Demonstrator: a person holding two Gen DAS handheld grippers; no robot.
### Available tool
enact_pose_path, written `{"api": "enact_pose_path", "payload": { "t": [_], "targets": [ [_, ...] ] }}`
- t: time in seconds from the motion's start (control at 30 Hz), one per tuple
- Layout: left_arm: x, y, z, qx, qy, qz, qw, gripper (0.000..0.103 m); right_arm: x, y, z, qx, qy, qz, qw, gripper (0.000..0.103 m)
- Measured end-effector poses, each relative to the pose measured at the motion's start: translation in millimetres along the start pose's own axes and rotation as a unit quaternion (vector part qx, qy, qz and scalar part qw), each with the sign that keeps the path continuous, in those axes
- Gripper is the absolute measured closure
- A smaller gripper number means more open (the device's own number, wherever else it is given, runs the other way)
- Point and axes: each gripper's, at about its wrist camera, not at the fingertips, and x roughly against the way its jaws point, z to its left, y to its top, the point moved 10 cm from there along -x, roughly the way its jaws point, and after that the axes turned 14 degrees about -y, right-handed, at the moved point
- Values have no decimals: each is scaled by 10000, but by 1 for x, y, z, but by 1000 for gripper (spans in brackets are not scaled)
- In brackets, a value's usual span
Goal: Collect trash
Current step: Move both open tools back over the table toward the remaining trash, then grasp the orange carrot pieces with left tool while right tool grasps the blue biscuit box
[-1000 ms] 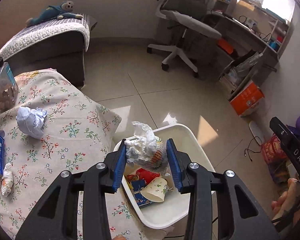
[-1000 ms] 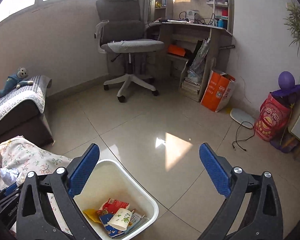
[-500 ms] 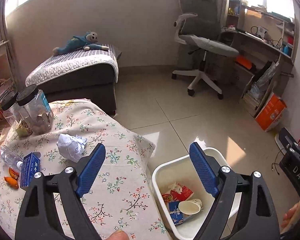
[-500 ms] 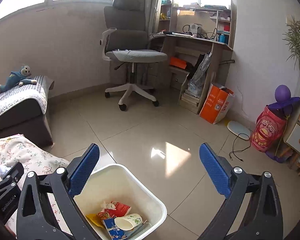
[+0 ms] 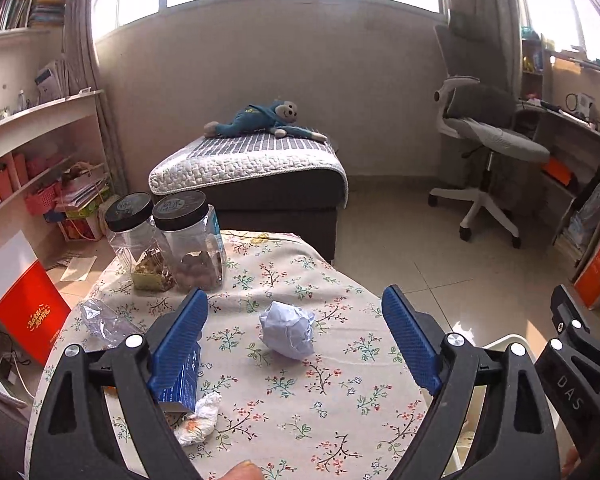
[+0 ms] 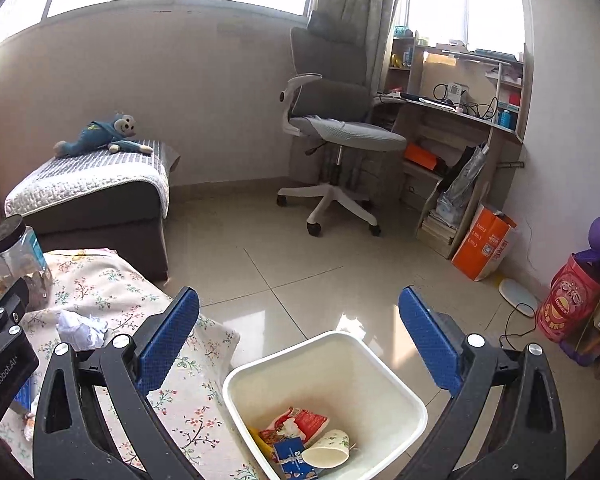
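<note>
My left gripper is open and empty above the floral-cloth table. A crumpled white paper ball lies between its fingers, a little beyond them. A blue carton, a small crumpled tissue and a crushed clear bottle lie to its left. My right gripper is open and empty above the white bin, which holds a paper cup, a red wrapper and a blue carton. The paper ball also shows in the right wrist view.
Two black-lidded jars stand at the table's far left. A grey ottoman with a blue plush monkey is behind the table. An office chair, desk and orange bag stand to the right on the tiled floor.
My left gripper let go of a crumpled tissue wad over the bin, opened, and swung left and up over the table toward the paper ball. The right gripper stayed open and tilted up slightly.
</note>
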Motion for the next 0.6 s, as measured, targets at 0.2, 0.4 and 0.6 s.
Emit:
{"api": "enact_pose_path", "payload": {
  "t": [0.2,0.4,0.6],
  "targets": [
    [10,-3,48,185,282,66,9994,17,22,2,48,93,333,-50,9994,7],
    [16,-14,101,377,606,234,9972,13,39,-6,95,261,691,85,9972,7],
    [3,-47,177,866,1008,909,9869,13,51,-24,141,522,1089,365,9920,7]
  ]
}}
